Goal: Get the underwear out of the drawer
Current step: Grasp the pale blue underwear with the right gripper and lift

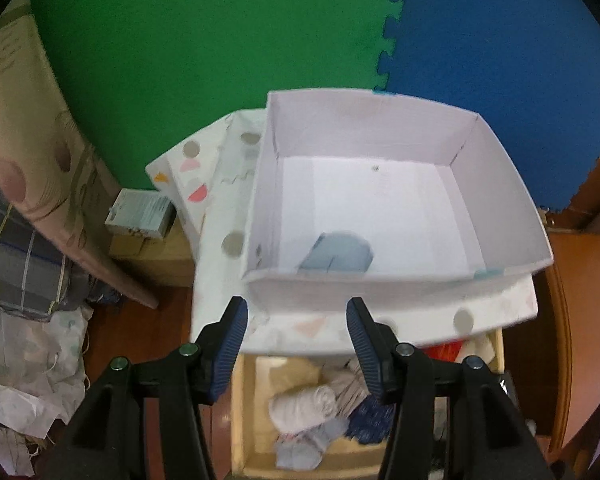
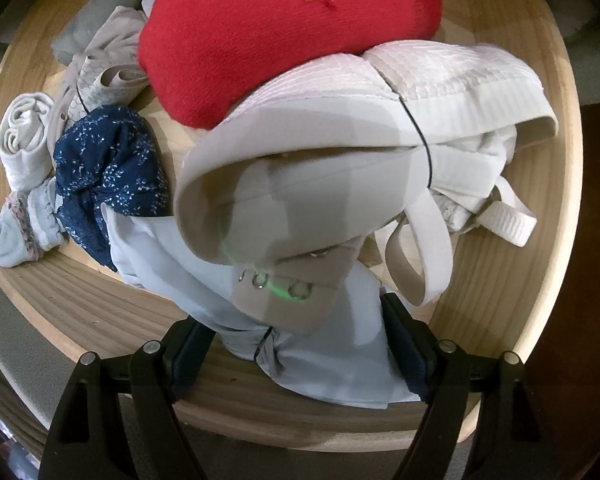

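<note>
In the left wrist view my left gripper [image 1: 296, 308] hangs open and empty above the front wall of a white box [image 1: 500, 216]. One rolled blue-grey piece of underwear [image 1: 340, 254] lies on the box floor near that wall. Below the box the wooden drawer [image 1: 238, 400] stands open with rolled clothes in it. In the right wrist view my right gripper [image 2: 292, 320] points down into the drawer [image 2: 100, 320]. Its two fingers flank a pale blue underwear bundle [image 2: 340, 344] that fills the gap between the pads. A beige bra [image 2: 300, 184] lies over that bundle.
A red knitted piece [image 2: 260, 40], a navy dotted roll [image 2: 112, 160], a white roll [image 2: 24, 136] and pale socks [image 2: 20, 232] share the drawer. The box sits on a dotted white cabinet top [image 1: 220, 208]. Bedding [image 1: 28, 200] and a small carton [image 1: 140, 216] lie left, foam mats [image 1: 220, 40] behind.
</note>
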`<state>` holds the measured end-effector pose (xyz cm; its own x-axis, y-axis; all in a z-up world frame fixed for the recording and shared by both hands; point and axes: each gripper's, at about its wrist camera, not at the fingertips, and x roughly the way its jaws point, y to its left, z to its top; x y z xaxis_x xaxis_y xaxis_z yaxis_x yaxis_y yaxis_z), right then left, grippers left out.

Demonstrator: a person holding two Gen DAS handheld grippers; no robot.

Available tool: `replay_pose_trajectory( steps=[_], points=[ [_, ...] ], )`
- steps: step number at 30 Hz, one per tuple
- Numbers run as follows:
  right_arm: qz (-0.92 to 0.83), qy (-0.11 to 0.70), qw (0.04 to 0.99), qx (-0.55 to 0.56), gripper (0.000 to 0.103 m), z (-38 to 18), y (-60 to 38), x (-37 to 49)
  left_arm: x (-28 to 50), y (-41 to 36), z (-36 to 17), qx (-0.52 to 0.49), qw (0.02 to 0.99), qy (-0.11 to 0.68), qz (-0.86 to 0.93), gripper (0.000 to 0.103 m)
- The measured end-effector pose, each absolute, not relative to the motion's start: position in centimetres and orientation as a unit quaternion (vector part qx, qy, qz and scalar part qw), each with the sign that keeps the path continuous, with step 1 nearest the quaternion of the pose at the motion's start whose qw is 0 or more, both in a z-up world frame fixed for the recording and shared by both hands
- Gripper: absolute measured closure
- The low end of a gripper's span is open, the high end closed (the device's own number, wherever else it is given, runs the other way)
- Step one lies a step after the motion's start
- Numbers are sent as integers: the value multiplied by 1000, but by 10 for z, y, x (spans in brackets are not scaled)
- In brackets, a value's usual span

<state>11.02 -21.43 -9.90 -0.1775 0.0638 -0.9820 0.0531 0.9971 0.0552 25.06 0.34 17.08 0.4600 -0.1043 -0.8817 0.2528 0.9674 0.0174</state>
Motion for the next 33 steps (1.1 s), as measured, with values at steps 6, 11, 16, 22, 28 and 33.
replay_pose_trajectory(
  steps=[6, 11, 16, 22, 28, 33],
  points=[
    [1, 778, 628, 28, 24, -101, -209, 116, 216, 39, 150, 78, 843, 520, -115, 50],
    [-4, 788, 615, 24, 23, -101, -208, 122, 191, 48, 95, 120, 818, 550, -114, 50],
    [-3, 795, 607, 4, 20, -103, -199, 133, 175, 50, 42, 118, 788, 591, -125, 50],
    [0, 789, 614, 7, 32, -101, -189, 137, 168, 52, -1, 117, 764, 622, -125, 50],
    [5, 784, 621, 4, 44, -88, -183, 134, 163, 56, -26, 112, 754, 638, -114, 50],
    [7, 777, 629, 9, 52, -71, -177, 131, 158, 60, -35, 101, 750, 644, -114, 50]
  ],
)
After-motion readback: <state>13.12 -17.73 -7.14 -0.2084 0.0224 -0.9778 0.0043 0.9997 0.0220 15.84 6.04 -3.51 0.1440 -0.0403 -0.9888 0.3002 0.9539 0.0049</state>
